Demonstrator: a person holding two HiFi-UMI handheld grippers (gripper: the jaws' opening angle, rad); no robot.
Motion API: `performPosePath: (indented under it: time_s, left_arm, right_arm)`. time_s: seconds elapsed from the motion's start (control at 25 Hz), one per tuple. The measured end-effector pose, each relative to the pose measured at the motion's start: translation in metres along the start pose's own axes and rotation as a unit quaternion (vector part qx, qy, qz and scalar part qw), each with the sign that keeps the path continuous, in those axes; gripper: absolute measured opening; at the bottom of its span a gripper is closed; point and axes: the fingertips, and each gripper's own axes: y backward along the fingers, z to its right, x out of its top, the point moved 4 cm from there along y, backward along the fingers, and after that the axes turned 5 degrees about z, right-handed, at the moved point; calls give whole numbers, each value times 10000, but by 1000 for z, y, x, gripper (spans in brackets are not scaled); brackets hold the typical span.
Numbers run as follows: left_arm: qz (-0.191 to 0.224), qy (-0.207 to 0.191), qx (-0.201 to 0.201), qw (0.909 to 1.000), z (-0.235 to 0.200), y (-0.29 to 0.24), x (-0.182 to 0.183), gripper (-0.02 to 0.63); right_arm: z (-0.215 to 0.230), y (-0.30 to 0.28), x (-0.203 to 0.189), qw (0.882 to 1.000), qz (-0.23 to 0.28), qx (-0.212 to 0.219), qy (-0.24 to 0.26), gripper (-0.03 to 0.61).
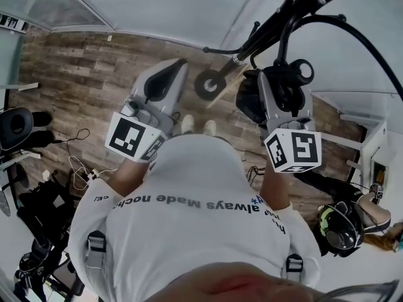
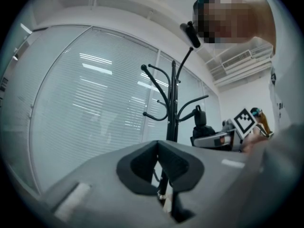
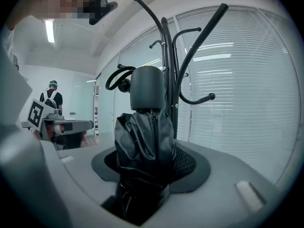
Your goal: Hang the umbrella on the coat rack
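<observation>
Floor (image 1: 82, 74): dark wood plank. Along its left edge are a black chair (image 1: 14, 128) and loose cables (image 1: 79, 168). Left gripper (image 1: 165, 74): held out level in front of the person's chest, jaws brought together tip to tip and empty. In the left gripper view the rack's pole shows through the slit below the pads. Blinds (image 2: 95, 94): white and slatted, behind glass panels, filling the wall beyond the rack. Rack (image 1: 208, 83): black metal, with a round base on the floor between the two grippers, just beyond the person's white shoes (image 1: 195, 126). Its single upright pole carries curved hooks branching at several heights, and the way to it is open from both grippers. Second person (image 1: 340, 228): at the floor's right edge, seen from above, wearing a headset. Right gripper (image 3: 148, 163): jaws clenched on the umbrella (image 3: 145, 137) and held close before the rack, whose pole and hooks rise directly behind the umbrella in the right gripper view. Umbrella: black and folded short, its canopy fabric bunched in loose pleats, standing upright out of the jaws. A smooth, rounded dark-grey handle forms its upper end, and a black strap (image 3: 116, 77) loops out from the handle to the left. Whether the strap touches a hook cannot be told.
</observation>
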Motion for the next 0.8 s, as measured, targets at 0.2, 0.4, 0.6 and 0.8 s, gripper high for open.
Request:
performPosePath:
  time_s: [0.2,0.4,0.6,0.8]
  left_arm:
    - [-40,-1,83,10000,-2,6,0,0]
    - [-69,5,161,9998,-3,5,-6,0]
    - [-75,26,198,9998,-2,4,-8,0]
    - [-51,16,243,9997,0,1,-7,0]
  right_arm:
    - [-1,-3,-1,10000,-66,-31,39,230]
    - [4,-8,-8,9999,-152,-48,29,230]
    - [8,-12,-10,9997,-204,-88,-24,230]
    - [16,-17,-10,9995,-267,-144,-86,230]
